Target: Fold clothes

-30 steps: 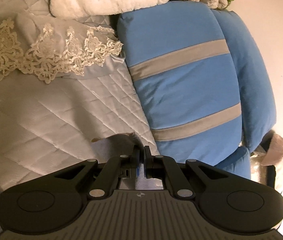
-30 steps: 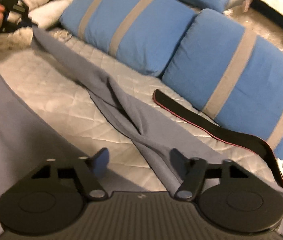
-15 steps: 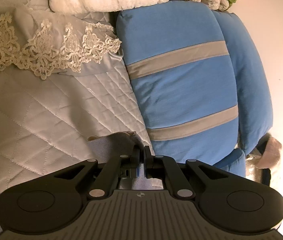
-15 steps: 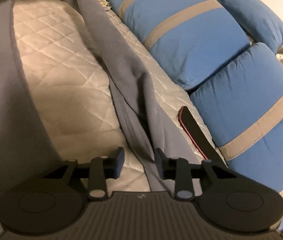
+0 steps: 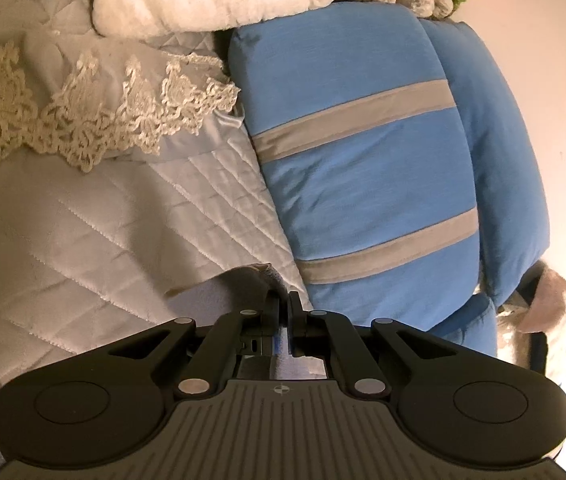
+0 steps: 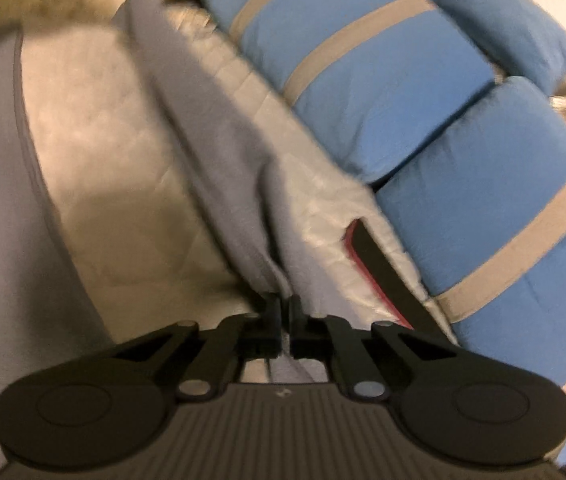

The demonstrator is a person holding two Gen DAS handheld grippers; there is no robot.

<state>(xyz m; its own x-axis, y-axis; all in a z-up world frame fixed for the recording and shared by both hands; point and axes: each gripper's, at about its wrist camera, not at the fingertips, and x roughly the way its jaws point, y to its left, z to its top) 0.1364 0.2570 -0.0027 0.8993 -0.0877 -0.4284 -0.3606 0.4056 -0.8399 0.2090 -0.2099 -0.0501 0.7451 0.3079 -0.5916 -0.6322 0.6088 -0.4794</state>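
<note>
Left gripper (image 5: pixel 284 304) pinched tight on grey garment (image 5: pixel 239 286) corner, right gripper (image 6: pixel 284 308) clamped on grey garment (image 6: pixel 211 128) bunched ahead of fingertips, cloth strung across quilted bedspread (image 6: pixel 123 184), blue striped pillows (image 6: pixel 383 80) alongside, right view blurred

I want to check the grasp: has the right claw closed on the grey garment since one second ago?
Yes. The right claw, open before, is now shut on the grey garment, nearer the black red-edged strap.

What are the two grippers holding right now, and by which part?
Both are shut on the grey fabric garment: the left gripper pinches a corner, the right gripper a bunched fold along the edge.
</note>
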